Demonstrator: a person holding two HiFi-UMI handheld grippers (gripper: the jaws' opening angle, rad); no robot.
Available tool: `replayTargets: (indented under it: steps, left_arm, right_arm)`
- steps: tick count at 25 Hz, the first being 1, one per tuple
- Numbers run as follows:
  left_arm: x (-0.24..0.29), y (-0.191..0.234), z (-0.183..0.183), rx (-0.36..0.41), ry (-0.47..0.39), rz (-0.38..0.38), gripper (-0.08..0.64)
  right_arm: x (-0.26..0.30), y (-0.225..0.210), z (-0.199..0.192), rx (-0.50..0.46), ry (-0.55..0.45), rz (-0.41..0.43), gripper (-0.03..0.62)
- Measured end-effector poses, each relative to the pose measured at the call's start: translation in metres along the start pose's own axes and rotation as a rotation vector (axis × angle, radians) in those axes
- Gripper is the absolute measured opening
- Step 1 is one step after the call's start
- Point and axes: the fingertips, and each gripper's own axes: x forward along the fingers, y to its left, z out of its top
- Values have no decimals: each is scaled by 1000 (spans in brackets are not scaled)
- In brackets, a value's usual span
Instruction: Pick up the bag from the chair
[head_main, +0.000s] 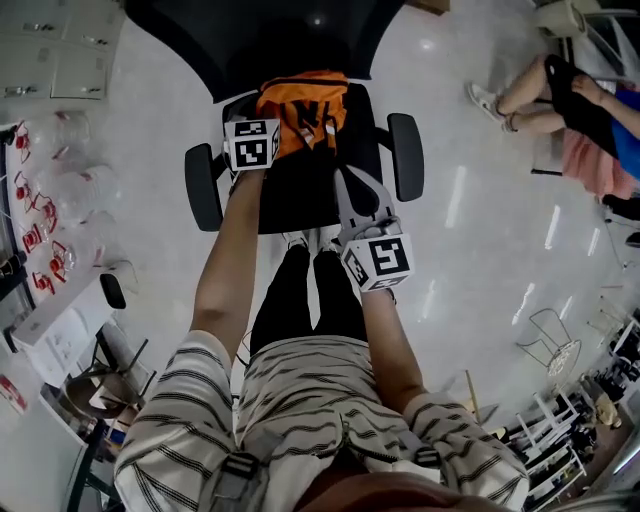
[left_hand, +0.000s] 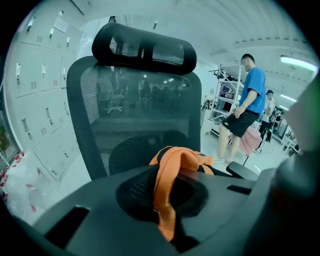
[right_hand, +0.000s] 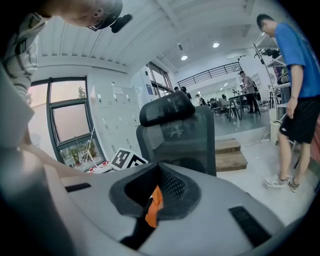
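Observation:
An orange bag (head_main: 300, 105) with black trim lies at the back of the seat of a black mesh office chair (head_main: 300, 200). My left gripper (head_main: 292, 138) reaches the bag's left side from the seat's left edge. In the left gripper view the left gripper (left_hand: 172, 222) is shut on an orange strap (left_hand: 165, 187) that loops up over its jaws in front of the chair's backrest (left_hand: 145, 115). My right gripper (head_main: 337, 160) points at the bag's right side. In the right gripper view the right gripper (right_hand: 149, 216) is shut on a bit of orange strap (right_hand: 155, 201).
The chair's armrests (head_main: 203, 185) (head_main: 406, 155) flank both grippers. A seated person's legs (head_main: 545, 105) are at the far right. A person in a blue shirt (left_hand: 247, 100) stands beyond the chair. A bench with red-and-white items (head_main: 40, 235) runs along the left. Racks (head_main: 560, 430) stand lower right.

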Motion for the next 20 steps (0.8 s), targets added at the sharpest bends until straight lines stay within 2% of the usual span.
replayTargets:
  steps: [20]
  left_arm:
    - [-73, -42, 54, 6, -104, -2, 26]
  right_arm:
    - [-42, 3, 32, -25, -64, 4, 12]
